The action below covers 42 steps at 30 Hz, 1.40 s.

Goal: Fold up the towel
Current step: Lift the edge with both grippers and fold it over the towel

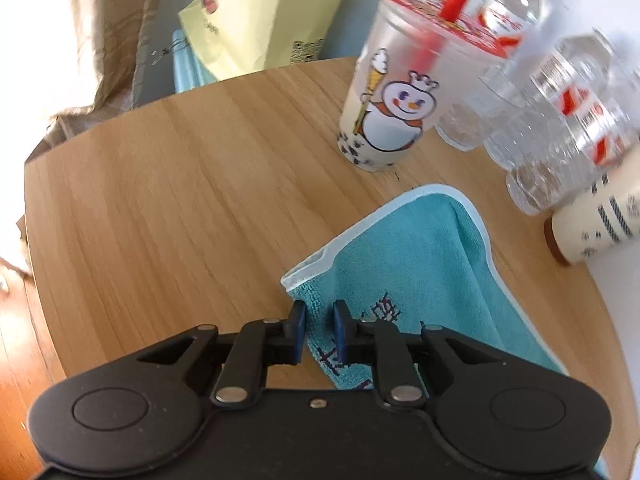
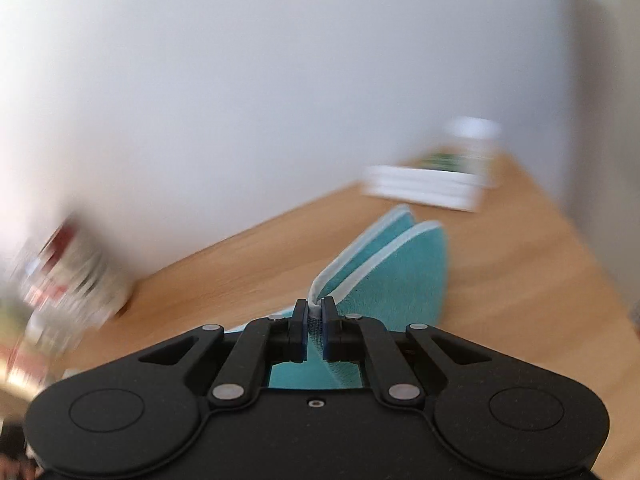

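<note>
Teal towel (image 1: 412, 256) on wooden desk (image 1: 180, 184), near bubble tea cup (image 1: 394, 92): left gripper (image 1: 319, 314) fingers slightly spread astride its edge; right gripper (image 2: 315, 312) fingers pinching its white-bound hem

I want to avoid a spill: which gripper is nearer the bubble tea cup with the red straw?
Left, as far as the views show. The left gripper straddles the towel edge, with the cup just beyond. The right gripper pinches a towel edge; the cup isn't visible there.

Domestic room, probably a living or dining area: a round light-wood table (image 1: 180, 184) is standing on wooden floorboards (image 1: 16, 360). A plastic bubble-tea cup with a red straw (image 1: 396, 92), clear water bottles (image 1: 568, 120) and a yellow paper bag (image 1: 260, 12) are sitting around it.
</note>
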Each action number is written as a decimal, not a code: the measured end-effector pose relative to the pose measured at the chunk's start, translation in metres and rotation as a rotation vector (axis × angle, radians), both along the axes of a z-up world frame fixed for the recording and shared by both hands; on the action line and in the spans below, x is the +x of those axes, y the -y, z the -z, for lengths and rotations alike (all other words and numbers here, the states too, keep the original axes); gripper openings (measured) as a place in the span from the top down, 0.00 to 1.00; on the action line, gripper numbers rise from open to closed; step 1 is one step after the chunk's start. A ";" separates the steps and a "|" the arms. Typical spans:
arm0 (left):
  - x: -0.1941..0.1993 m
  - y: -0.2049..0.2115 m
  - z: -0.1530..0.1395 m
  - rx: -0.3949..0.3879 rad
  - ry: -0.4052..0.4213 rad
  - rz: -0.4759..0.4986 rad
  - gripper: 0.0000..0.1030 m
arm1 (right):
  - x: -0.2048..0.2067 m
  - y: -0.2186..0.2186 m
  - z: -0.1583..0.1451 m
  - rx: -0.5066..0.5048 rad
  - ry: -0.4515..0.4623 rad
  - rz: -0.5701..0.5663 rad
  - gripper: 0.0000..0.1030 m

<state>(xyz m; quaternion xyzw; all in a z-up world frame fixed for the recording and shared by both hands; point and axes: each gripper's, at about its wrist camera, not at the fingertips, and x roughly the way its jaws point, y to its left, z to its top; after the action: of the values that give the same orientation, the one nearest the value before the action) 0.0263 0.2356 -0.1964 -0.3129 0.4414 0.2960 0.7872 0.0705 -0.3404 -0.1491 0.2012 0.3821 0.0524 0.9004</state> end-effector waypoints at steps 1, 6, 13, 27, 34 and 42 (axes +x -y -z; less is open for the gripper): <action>-0.001 0.000 0.000 0.001 0.003 0.005 0.88 | 0.006 -0.026 -0.003 -0.018 0.016 -0.106 0.94; -0.002 0.000 -0.002 0.009 0.015 0.027 0.91 | 0.016 -0.100 0.002 -0.062 0.016 -0.374 0.95; -0.002 0.006 -0.010 0.064 0.046 0.115 0.95 | 0.006 -0.180 0.042 -0.209 -0.075 -0.671 0.95; 0.003 0.045 -0.045 0.181 0.178 0.287 0.95 | -0.005 -0.182 0.067 -0.259 -0.112 -0.680 0.95; 0.014 0.092 -0.073 0.242 0.284 0.470 0.95 | -0.004 -0.181 0.069 -0.243 -0.111 -0.672 0.95; 0.023 0.162 -0.073 0.304 0.324 0.768 0.95 | -0.004 -0.177 0.068 -0.232 -0.113 -0.676 0.95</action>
<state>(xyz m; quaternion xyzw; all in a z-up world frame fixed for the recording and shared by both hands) 0.0491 0.0732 -0.1237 -0.0492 0.3479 -0.0095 0.9362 0.0668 -0.1637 -0.2175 -0.0373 0.4797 0.2923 0.8265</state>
